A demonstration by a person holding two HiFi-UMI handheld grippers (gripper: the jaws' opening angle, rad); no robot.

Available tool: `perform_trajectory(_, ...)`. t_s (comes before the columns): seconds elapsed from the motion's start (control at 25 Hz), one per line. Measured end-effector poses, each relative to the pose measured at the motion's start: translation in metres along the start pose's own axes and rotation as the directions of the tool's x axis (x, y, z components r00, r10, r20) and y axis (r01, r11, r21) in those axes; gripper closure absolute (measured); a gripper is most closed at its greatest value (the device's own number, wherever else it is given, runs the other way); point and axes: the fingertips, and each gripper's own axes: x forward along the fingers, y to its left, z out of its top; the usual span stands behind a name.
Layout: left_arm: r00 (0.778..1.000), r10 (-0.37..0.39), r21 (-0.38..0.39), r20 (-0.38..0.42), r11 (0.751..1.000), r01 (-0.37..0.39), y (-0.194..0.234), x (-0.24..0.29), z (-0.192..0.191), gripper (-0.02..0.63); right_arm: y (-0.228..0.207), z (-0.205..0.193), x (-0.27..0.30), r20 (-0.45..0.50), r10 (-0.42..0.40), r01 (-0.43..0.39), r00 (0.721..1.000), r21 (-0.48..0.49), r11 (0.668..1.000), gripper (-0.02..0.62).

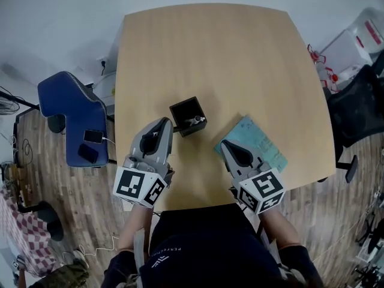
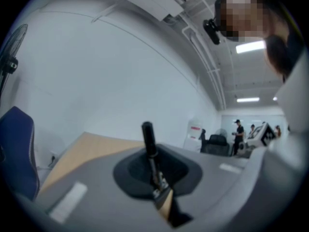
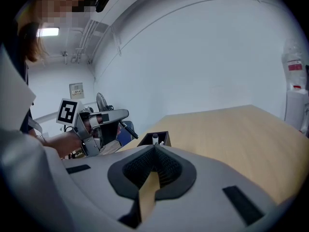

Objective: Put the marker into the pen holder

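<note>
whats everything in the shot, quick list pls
table: one, light wood, centre of the head view
pen holder: one, black, square, on the table ahead of the left gripper
pale pen-like item: one, already in the pen holder
marker: one, black, clamped in the left gripper
booklet: one, teal, flat on the table under the right gripper
chair: one, blue, left of the table
dark devices: two, on the chair seat
left hand-held gripper: grey, shut on the marker
right hand-held gripper: grey, jaws together, empty
</note>
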Motion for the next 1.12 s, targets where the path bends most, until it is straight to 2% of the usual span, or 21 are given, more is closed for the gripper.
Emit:
perform_trajectory(0.2, 0.999, 0.017, 0.014, -0.045, 1.000, -0.017, 0.005, 0.020, -0.013, 0.595, -0.015, -0.002, 0.014, -0.026, 0.025, -0.024, 0.999, 0.017, 1.000, 0.594)
perform_trajectory(0.64, 0.982, 0.070, 0.115, -0.173, 0.992, -0.050, 0.010, 0.039, -0.054, 0.594, -0.029, -0.017, 0.031, -0.080, 0.073, -0.069, 0.994, 0.050, 0.996, 0.594)
perform_trajectory(0.92, 0.976, 0.092, 0.146, -0.196, 0.987, -0.063, 0.011, 0.043, -0.061, 0.594, -0.034, -0.021, 0.033, -0.094, 0.085, -0.079, 0.992, 0.061, 0.995, 0.594)
perform_trajectory(1.12, 0.978, 0.106, 0.156, -0.180, 0.985, -0.078, 0.011, 0.042, -0.060, 0.589, -0.036, -0.023, 0.034, -0.097, 0.093, -0.087, 0.991, 0.063, 0.994, 0.594)
